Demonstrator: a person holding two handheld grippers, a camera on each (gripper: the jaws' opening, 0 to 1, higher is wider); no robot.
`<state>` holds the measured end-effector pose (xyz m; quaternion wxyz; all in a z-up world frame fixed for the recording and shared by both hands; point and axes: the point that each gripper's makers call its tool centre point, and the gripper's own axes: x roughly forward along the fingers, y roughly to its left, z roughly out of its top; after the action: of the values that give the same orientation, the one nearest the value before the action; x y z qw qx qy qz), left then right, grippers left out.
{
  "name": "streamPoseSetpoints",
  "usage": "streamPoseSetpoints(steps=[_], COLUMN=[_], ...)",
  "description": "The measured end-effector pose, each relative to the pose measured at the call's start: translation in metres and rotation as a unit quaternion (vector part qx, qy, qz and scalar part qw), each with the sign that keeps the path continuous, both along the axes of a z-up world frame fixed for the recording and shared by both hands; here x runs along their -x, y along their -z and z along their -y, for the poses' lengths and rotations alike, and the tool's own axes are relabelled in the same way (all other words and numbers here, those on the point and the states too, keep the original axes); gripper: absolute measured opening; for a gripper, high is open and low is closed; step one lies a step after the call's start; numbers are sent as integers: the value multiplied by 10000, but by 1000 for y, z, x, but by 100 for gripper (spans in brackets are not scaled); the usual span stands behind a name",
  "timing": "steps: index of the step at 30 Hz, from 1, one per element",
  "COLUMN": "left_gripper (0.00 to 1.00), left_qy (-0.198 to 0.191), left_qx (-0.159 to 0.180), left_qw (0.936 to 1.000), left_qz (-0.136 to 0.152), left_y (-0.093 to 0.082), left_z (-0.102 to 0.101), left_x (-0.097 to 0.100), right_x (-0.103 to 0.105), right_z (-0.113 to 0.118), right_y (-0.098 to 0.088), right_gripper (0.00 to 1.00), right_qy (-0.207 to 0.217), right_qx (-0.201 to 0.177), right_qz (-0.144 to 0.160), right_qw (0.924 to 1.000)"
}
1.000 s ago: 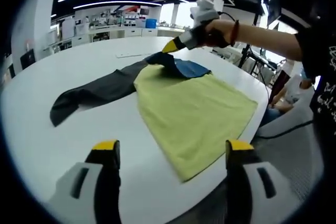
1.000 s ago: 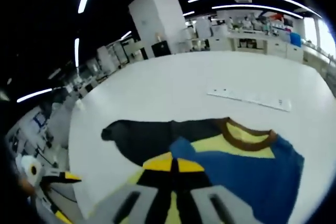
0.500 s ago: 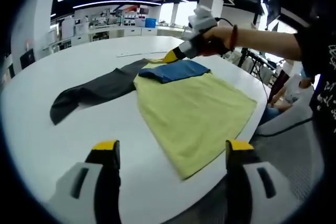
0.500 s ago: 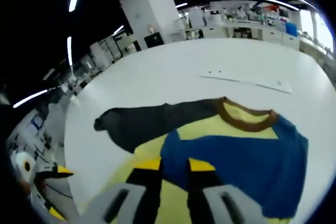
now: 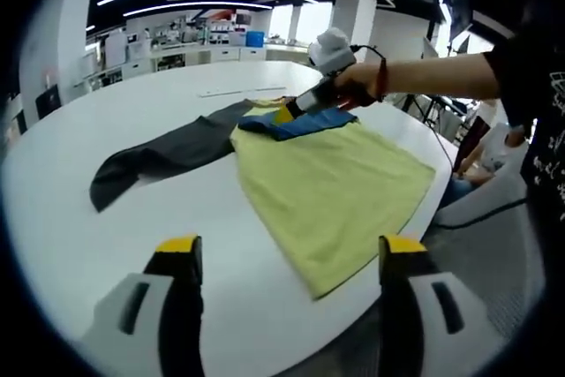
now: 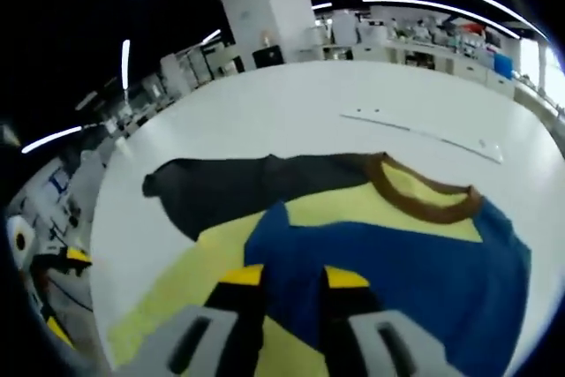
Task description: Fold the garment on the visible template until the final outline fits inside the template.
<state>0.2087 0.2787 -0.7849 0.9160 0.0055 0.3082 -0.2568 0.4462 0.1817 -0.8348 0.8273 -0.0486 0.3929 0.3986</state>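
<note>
The garment, a yellow-green long-sleeved shirt with blue and dark grey sleeves and a brown collar (image 5: 331,192), lies flat on the round white table (image 5: 62,200), its hem near the table edge. Work is judged partly done: the blue sleeve (image 6: 397,262) lies folded across the chest below the brown neckband (image 6: 422,200), while the dark grey sleeve (image 5: 163,154) is spread out sideways, unfolded. The right gripper (image 6: 293,278) stands over the blue sleeve with jaws slightly parted and nothing pinched. The left gripper (image 5: 290,245) hovers off the hem, jaws spread wide, empty. No template outline can be made out. Remaining: the grey sleeve and the body folds.
</note>
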Motion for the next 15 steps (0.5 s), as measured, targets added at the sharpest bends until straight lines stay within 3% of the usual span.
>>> streamPoseSetpoints(steps=[10, 13, 15], left_gripper=[78, 78, 78], left_qy=[-45, -80, -90], left_qx=[-60, -52, -52], left_qw=[9999, 9999, 9999], left_qz=[-77, -78, -73], left_y=[5, 5, 5], left_z=[-5, -6, -7], left_x=[1, 0, 0], right_x=[0, 4, 6], right_z=[-6, -4, -6], right_y=[8, 7, 4], right_gripper=[8, 0, 0], right_qy=[-36, 5, 170], right_qx=[80, 86, -182], right_qz=[109, 7, -231], right_qw=[9999, 10000, 9994])
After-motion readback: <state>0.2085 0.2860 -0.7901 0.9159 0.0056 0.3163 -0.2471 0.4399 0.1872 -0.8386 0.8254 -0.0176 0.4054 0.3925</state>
